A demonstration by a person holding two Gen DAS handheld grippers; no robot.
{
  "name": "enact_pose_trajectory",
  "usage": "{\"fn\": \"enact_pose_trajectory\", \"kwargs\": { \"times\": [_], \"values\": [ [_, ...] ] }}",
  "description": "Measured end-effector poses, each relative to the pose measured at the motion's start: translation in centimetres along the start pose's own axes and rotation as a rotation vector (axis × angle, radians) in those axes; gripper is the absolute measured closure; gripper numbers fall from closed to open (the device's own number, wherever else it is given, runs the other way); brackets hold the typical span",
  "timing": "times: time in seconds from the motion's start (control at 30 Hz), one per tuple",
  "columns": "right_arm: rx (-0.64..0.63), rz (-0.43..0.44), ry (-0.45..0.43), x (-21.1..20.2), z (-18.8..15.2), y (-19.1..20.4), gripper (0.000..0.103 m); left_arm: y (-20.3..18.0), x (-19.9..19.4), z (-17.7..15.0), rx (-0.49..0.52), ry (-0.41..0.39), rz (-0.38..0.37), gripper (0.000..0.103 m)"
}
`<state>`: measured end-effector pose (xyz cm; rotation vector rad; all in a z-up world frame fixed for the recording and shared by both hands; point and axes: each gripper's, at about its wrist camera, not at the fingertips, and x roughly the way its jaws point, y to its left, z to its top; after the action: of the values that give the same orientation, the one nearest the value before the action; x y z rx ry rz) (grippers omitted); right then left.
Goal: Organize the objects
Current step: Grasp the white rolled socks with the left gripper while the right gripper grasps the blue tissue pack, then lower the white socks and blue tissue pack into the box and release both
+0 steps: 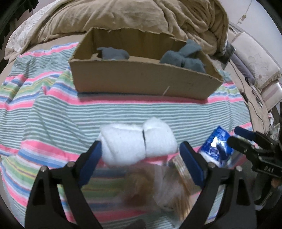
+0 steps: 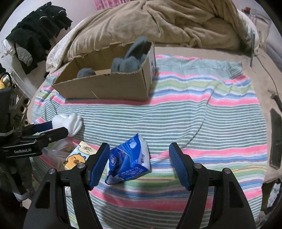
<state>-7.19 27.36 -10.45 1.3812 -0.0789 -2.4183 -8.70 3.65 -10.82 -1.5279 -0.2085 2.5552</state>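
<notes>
Left gripper (image 1: 141, 149) is seen spread wide, with the white sock bundle (image 1: 139, 143) sitting between the blue pads (image 1: 91, 162). Contact with the left pad looks likely, but a gap is visible on the right side, so no grip can be confirmed (that part of the frame is also blurred). The bundle is tied in the middle and lies on the striped blanket (image 1: 52, 112).

A clear plastic bag (image 1: 158, 186) with something brownish inside is seen under the left gripper, blurred; contents cannot be identified.

Right gripper (image 2: 139, 158) is also held wide. The blue tissue pack (image 2: 128, 162) lies between its fingers, just beside the left pad (image 2: 99, 165) and well apart from the right one. The pack is crumpled and rests on the blanket.

A cardboard box (image 1: 141, 79) is placed further back on the blanket, open at the top. Two grey-blue sock bundles are seen inside: one (image 1: 112, 53) toward the left end, a larger one (image 1: 185, 58) at the right end, sticking above the rim.

A flat packet with a yellow cartoon animal (image 2: 77, 156) lies beside the tissue pack, near the left gripper in the right wrist view. A beige duvet (image 1: 132, 15) is piled behind the box.
</notes>
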Motion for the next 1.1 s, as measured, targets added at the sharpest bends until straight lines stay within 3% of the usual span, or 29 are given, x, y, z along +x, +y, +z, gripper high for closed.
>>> {"fn": "enact_pose_trajectory", "kwargs": {
  "times": [0.3, 0.37, 0.43, 0.5, 0.83, 1.1],
  "values": [
    [-0.027, 0.024, 0.048, 1.6, -0.5, 0.1, 0.031, -0.8, 3.0, 0.3, 0.043, 0.058, 0.083, 0.012],
    [-0.030, 0.018, 0.041, 1.4, -0.5, 0.1, 0.039, -1.0, 3.2, 0.1, 0.058, 0.050, 0.094, 0.013],
    [-0.044, 0.008, 0.037, 1.5, -0.8, 0.2, 0.067, -1.0, 3.0, 0.0, 0.060, 0.034, 0.087, 0.019],
    [-0.072, 0.013, 0.038, 1.6, -1.1, 0.8, 0.074, -0.8, 2.8, -0.1, 0.056, 0.022, 0.073, 0.024],
    [-0.123, 0.000, 0.045, 1.4, -1.7, 2.4, 0.083, -0.2, 0.5, -0.6, 0.054, -0.021, 0.021, 0.031],
    [-0.177, -0.040, -0.080, -2.0, -0.1, 4.4, 0.089, 0.7, -3.4, 0.3, 0.044, -0.105, 0.002, 0.031]
  ]
}}
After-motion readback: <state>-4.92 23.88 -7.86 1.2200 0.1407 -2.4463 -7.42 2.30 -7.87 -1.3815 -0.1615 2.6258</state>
